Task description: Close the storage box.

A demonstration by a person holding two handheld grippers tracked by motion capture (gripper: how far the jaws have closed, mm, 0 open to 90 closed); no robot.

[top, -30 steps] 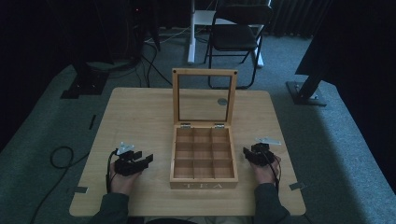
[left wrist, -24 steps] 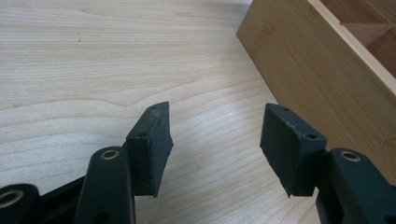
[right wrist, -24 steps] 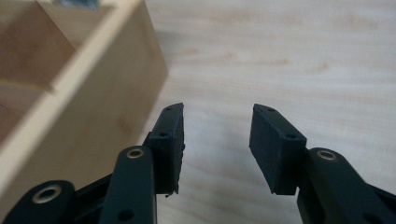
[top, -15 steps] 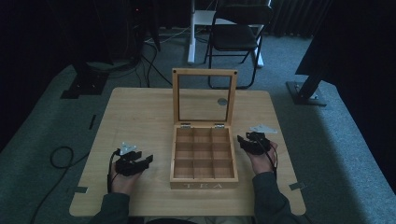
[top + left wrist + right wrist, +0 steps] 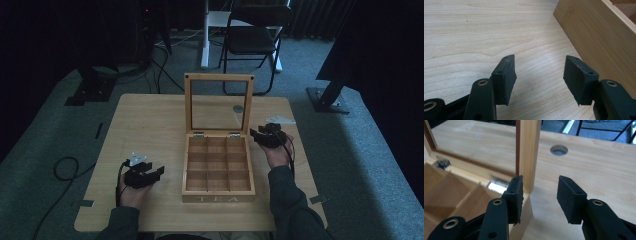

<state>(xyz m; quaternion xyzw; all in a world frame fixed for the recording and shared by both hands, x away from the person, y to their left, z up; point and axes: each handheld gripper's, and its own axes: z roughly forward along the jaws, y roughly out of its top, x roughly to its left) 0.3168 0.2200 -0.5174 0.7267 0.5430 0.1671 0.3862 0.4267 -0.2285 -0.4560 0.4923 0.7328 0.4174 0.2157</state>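
Note:
A wooden tea box (image 5: pixel 218 197) with several empty compartments stands mid-table, its glass-paned lid (image 5: pixel 218 77) upright. My left gripper (image 5: pixel 159 172) rests on the table left of the box, open, jaws toward the box's side wall (image 5: pixel 599 32); nothing lies between its jaws (image 5: pixel 539 72). My right gripper (image 5: pixel 253 134) hovers at the box's back right corner, open. Seen from the right gripper (image 5: pixel 540 192), the lid's right frame post (image 5: pixel 529 150) rises just beyond the left jaw, untouched by either pad. A hinge (image 5: pixel 497 183) and compartments (image 5: pixel 454 192) show at the left.
The light wooden table (image 5: pixel 150 120) has a round cable hole (image 5: pixel 238 108) behind the lid. A folding chair (image 5: pixel 255 40) stands beyond the far edge. A cable (image 5: pixel 65 167) loops on the carpet at the left, and a stand's base (image 5: pixel 327 100) sits at the right.
My right gripper has risen and moved away from the front, from beside the box's right wall to its back right corner by the lid. The left gripper has stayed put.

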